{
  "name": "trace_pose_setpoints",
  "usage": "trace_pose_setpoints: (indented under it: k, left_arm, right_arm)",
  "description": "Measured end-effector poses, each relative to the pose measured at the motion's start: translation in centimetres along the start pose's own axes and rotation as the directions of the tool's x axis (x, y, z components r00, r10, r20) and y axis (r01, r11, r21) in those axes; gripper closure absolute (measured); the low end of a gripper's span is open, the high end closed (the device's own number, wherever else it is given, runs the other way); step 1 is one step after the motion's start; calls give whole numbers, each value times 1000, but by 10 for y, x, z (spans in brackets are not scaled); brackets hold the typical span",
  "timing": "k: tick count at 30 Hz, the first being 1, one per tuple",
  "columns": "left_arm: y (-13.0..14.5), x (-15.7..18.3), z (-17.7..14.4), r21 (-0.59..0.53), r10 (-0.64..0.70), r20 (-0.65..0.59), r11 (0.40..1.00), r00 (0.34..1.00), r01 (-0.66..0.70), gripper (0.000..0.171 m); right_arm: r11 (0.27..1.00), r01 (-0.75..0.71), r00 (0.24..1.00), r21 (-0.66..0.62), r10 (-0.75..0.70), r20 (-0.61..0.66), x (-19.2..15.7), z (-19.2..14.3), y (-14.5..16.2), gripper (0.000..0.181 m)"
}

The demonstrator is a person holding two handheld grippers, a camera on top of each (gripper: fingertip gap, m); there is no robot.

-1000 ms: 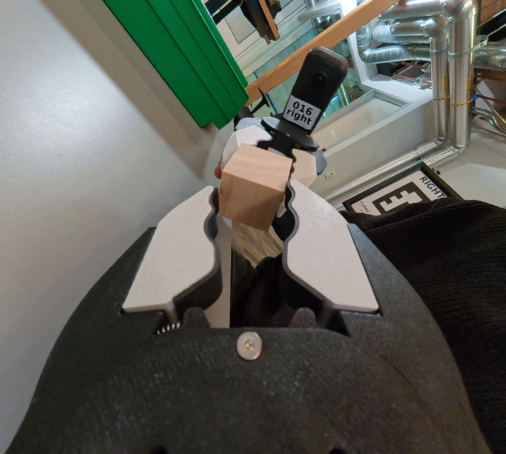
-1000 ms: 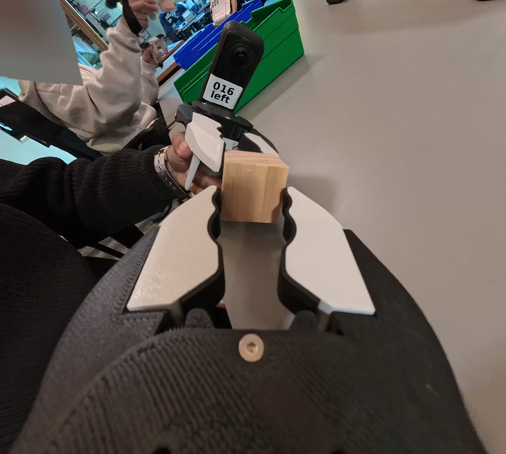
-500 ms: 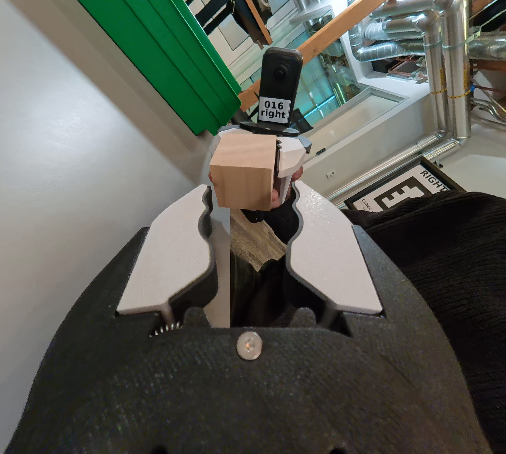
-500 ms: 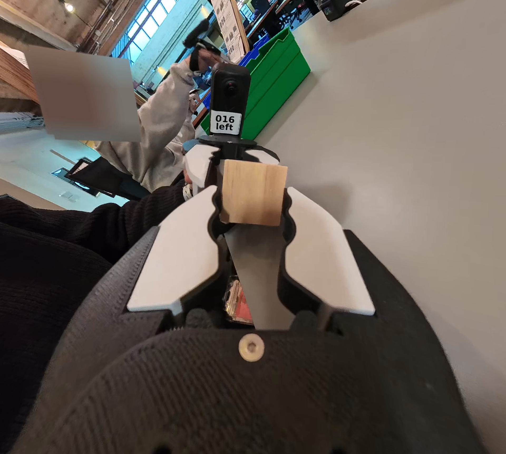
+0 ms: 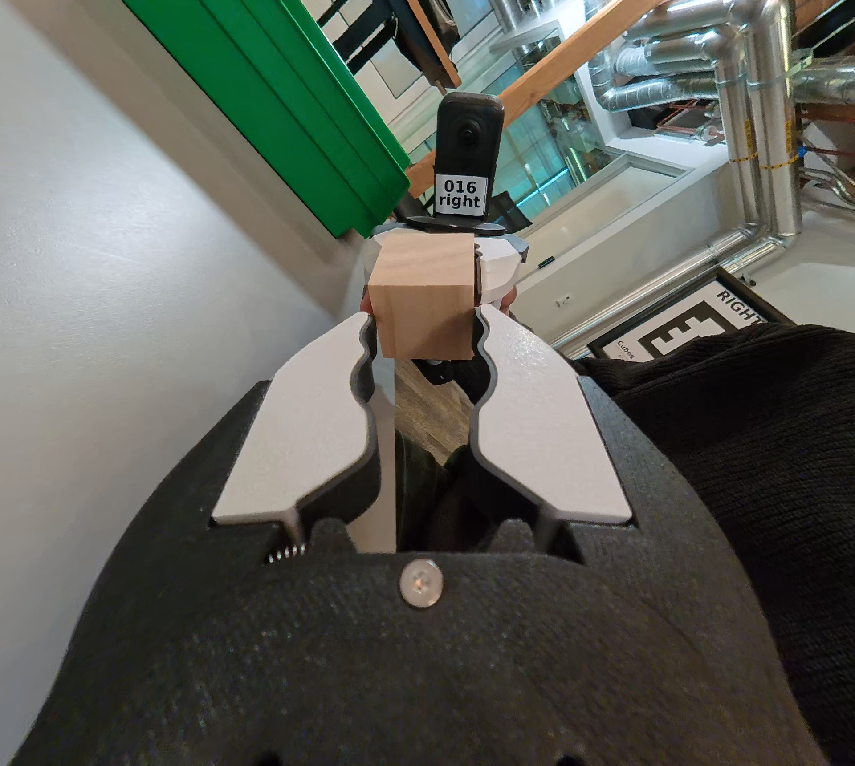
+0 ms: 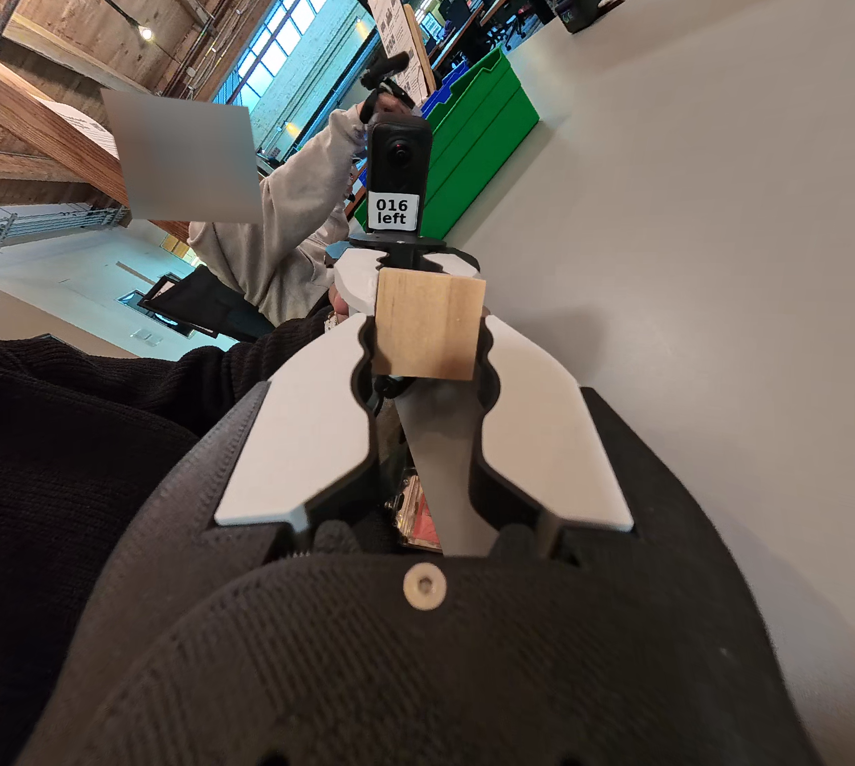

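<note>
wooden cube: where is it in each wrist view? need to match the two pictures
Left wrist view: wooden cube sits centre frame, between the tips of the left hand-held gripper.
Right wrist view: the cube sits centre frame, between the tips of the right hand-held gripper.
Shared landmark: the green bin on the grey table.

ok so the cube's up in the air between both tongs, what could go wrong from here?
1. The wooden cube sits only at the tips of the right tongs; such a shallow pinch could slip.
2. The left tongs flank it, but contact is unclear; if the right releases early, it likely drops.
3. It hangs by the table edge, with floor below, so a drop may miss the table.
</note>
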State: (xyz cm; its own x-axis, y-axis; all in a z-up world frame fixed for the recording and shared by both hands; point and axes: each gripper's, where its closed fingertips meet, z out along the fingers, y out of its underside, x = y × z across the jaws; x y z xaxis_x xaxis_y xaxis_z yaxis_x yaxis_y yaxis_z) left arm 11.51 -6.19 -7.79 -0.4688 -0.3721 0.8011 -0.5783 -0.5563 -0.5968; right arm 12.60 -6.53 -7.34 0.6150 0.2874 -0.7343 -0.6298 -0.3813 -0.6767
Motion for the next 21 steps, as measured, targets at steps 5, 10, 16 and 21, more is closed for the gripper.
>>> trace_pose_setpoints:
  k: [5,10,16,21]
  left_arm:
    - [-2,1,-1,-2,53,23,999,998,-53,131]
    - [1,0,1,-16,69,34,998,997,-68,131]
    - [-1,-3,-2,-14,60,55,998,997,-60,132]
    - [-4,-7,-5,-3,40,70,999,997,-40,132]
  right_arm:
    - [1000,3,1000,7,-3,10,-1,1,0,138]
    - [999,-19,1000,-36,20,19,-1,6,9,127]
    - [1000,7,1000,-24,-8,-17,3,3,5,127]
    - [1000,-6,1000,5,6,-20,5,-2,-1,128]
